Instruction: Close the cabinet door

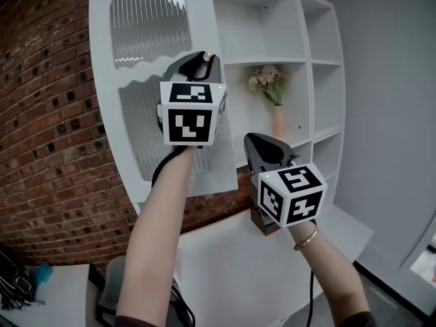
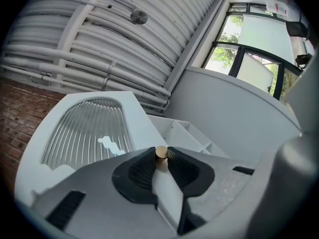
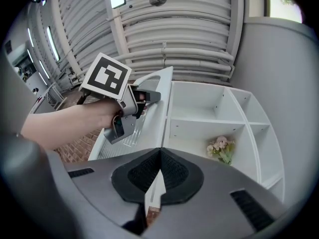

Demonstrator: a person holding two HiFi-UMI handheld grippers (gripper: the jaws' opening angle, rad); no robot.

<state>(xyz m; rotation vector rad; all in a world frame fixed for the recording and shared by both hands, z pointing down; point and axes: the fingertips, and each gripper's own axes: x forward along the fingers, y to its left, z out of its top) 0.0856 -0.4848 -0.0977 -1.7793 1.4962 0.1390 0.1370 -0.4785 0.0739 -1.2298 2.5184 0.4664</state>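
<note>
The white cabinet door (image 1: 146,39) with ribbed glass panels stands swung out to the left of the open white shelves (image 1: 272,26). My left gripper (image 1: 204,58) is raised to the door's free edge and shut on its small brass knob (image 2: 161,153), which shows pinched between the dark pads (image 2: 142,168). In the right gripper view the door (image 3: 149,113) and my left gripper (image 3: 149,96) lie ahead to the left. My right gripper (image 1: 262,145) hangs lower and to the right, in front of the shelves, shut with nothing in it (image 3: 160,152).
A vase of pale flowers (image 1: 270,87) stands on a middle shelf. A brick wall (image 1: 48,114) runs behind the door on the left. A white lower cabinet top (image 1: 231,251) lies below my arms, and a grey wall (image 1: 388,80) is at the right.
</note>
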